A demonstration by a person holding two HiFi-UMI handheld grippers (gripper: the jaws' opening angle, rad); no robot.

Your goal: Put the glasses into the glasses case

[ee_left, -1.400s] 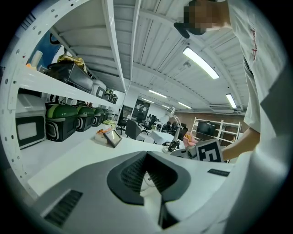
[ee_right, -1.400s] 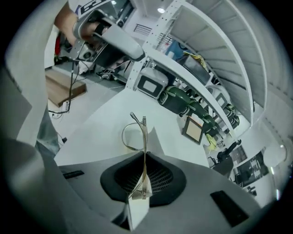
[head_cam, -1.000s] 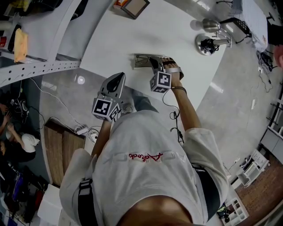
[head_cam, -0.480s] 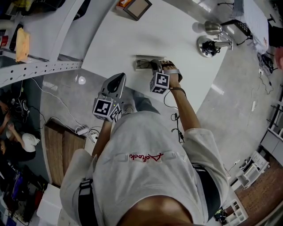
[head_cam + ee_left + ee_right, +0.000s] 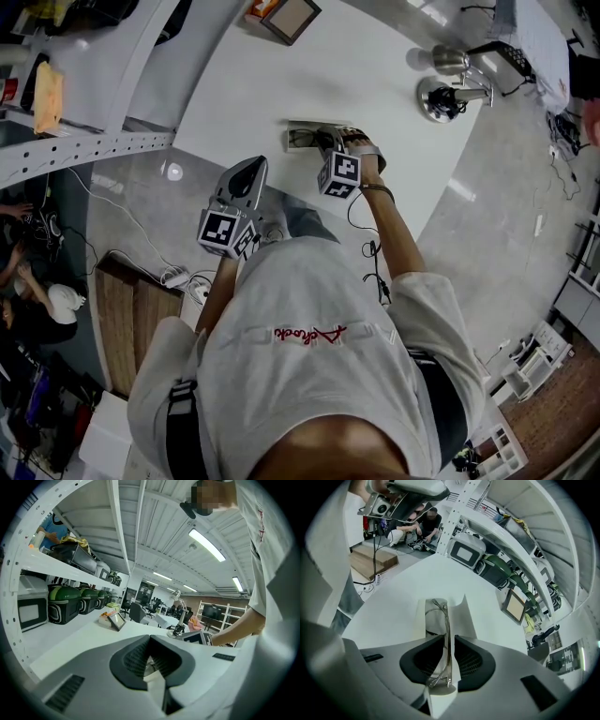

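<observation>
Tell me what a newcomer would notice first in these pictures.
First, the glasses: they stand on edge between the jaws of the right hand-held gripper, just above the open glasses case near the front edge of the white table. Those jaws have just been opening and no longer pinch the frame. The left hand-held gripper hangs empty just short of the table.
</observation>
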